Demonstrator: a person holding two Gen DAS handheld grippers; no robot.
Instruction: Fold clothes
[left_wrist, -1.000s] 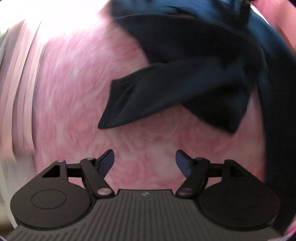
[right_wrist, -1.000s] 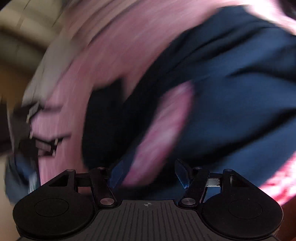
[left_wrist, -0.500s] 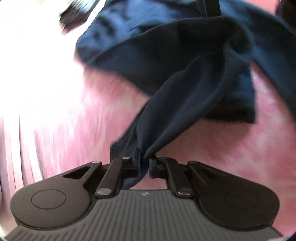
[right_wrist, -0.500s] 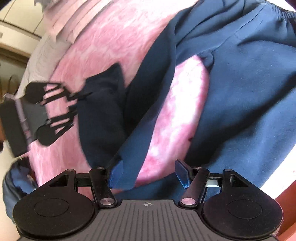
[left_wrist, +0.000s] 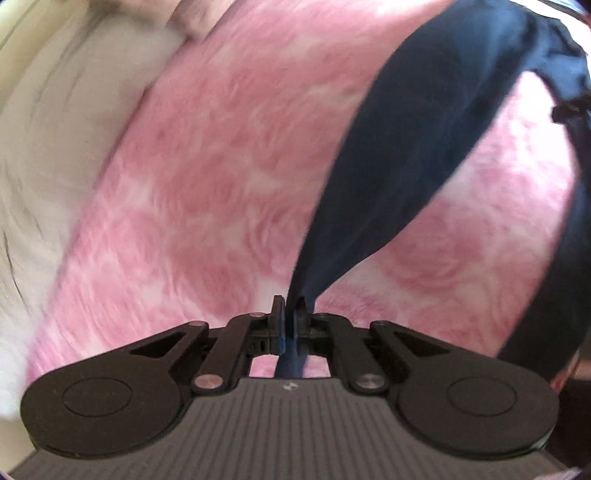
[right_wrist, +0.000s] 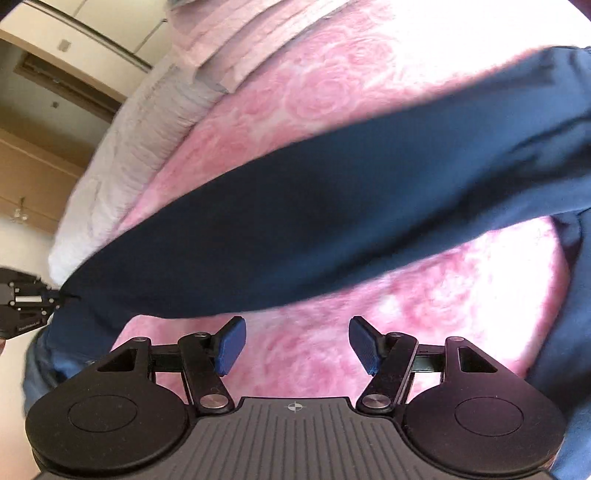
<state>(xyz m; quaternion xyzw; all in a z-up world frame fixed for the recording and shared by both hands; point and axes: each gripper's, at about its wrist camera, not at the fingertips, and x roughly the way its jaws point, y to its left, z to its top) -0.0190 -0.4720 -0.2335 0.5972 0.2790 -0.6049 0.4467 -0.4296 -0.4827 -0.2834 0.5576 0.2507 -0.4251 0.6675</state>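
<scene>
Nearest in the left wrist view, the left gripper is clenched on the end of a navy sleeve, with a strip of the cloth pinched between the closed jaws and a little of it poking out toward the camera. From the jaws the sleeve rises, stretched taut, toward the far right over a pink rose-patterned blanket. At the far left, a pale sheet borders the blanket; that part is blurred, so its texture cannot be told.

In the right wrist view, the right gripper is released, its blue pads standing wide apart over bare blanket with nothing between them. Just beyond them the sleeve spans the scene from near left to far right, where it joins the rest of the garment. The left gripper holds the sleeve's left end. Farther off lie the sheet and wooden cabinets.
</scene>
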